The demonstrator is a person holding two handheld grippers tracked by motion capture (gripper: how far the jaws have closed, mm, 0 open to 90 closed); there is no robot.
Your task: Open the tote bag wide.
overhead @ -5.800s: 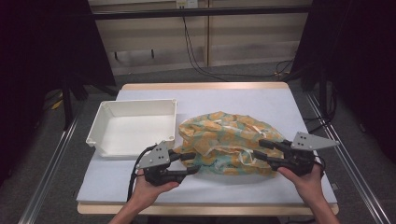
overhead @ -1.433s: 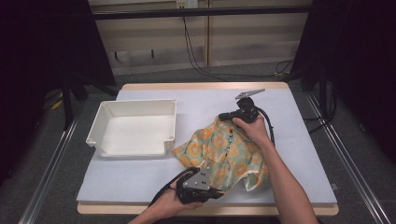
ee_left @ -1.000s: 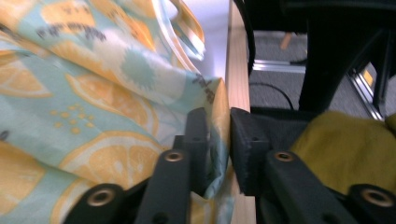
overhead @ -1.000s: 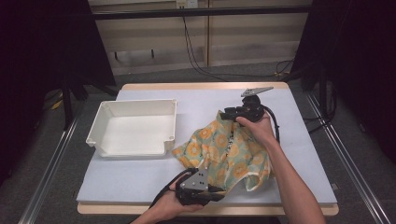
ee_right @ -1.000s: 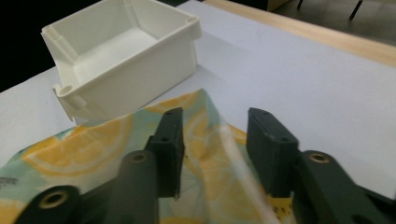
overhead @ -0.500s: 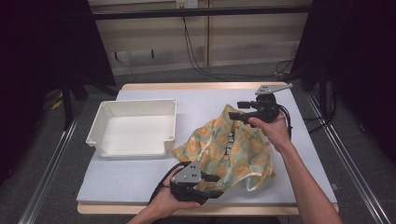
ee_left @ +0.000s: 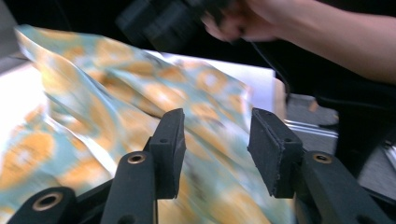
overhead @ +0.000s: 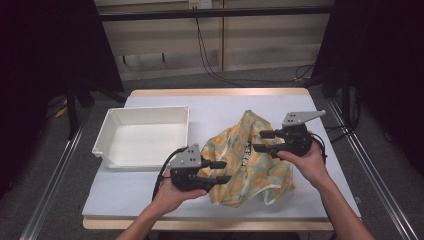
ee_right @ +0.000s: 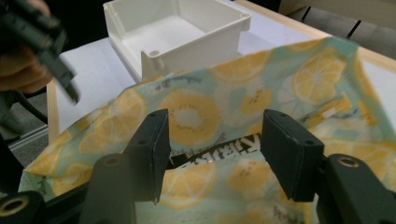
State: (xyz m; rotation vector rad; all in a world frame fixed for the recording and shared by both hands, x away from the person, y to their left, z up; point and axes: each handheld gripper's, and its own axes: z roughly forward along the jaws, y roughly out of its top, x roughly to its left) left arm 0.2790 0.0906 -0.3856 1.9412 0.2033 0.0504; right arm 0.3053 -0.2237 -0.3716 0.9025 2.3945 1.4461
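Note:
A lemon-print cloth bag [overhead: 245, 165] lies crumpled on the white table, right of centre. My left gripper [overhead: 223, 171] hovers at its left edge, pointing right. Its jaws have just been opening, then closing slightly, and they stand open with the fabric [ee_left: 88, 121] beyond the pads, not pinched. My right gripper [overhead: 257, 141] is over the bag's right side, pointing left. Its jaws have just been closing a little and remain open, with the bag's mouth [ee_right: 219, 112] ahead of them and nothing pressed between the pads.
An empty white tray [overhead: 150, 109] stands at the left of the table, also seen beyond the cloth as the tray [ee_right: 196, 39]. The table's front edge runs just behind my left hand. Metal rails flank the table on both sides.
Both grippers have let go of the cloth and opened. The left one rose and drew back leftward from the front edge. The right one moved right, off the bag's far corner, which dropped.

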